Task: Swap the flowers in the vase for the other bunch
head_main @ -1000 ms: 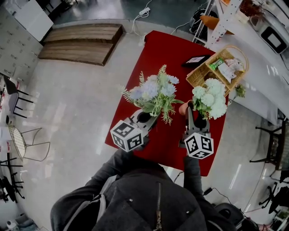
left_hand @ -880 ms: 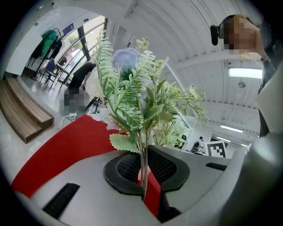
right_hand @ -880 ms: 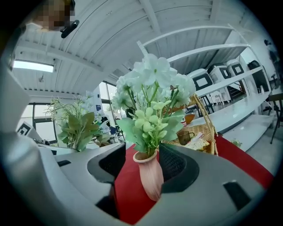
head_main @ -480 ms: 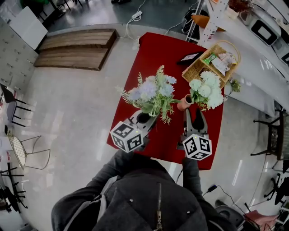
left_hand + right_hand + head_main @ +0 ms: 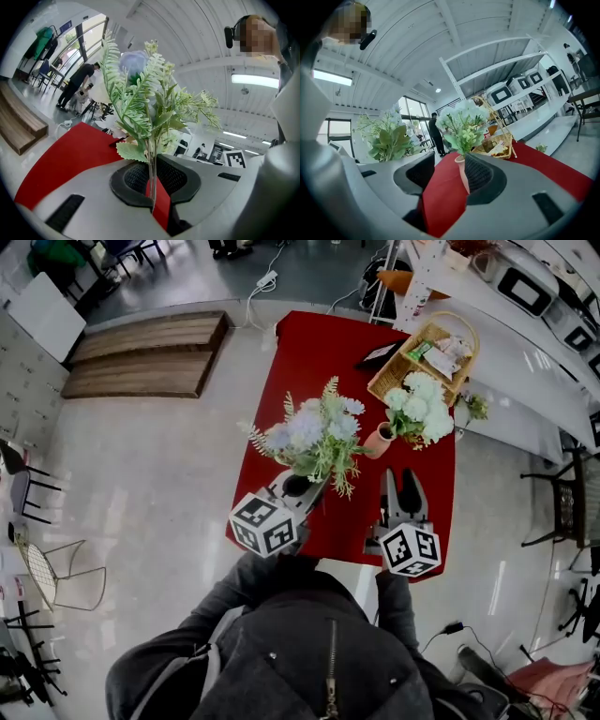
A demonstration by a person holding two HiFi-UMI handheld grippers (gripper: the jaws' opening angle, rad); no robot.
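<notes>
1 held item: blue bunch (image 5: 314, 432), stems clamped in my left gripper (image 5: 152, 187), jaws nearly together.
Right gripper (image 5: 445, 176): jaws apart, empty; vase (image 5: 380, 440) ahead.

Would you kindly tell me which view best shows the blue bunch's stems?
The left gripper view: the stems stand close up, pinched in the left claw. In the head view blooms cover them; the right gripper view shows only leaves.

- Grips the stems of the blue flower bunch (image 5: 314, 432) in the left gripper (image 5: 298, 486), pointing level.
- Holds the right gripper (image 5: 398, 482) level alongside, jaws spread, nothing pinched.
- Reaches forward with left arm (image 5: 225, 596) and right arm (image 5: 398, 601).
</notes>
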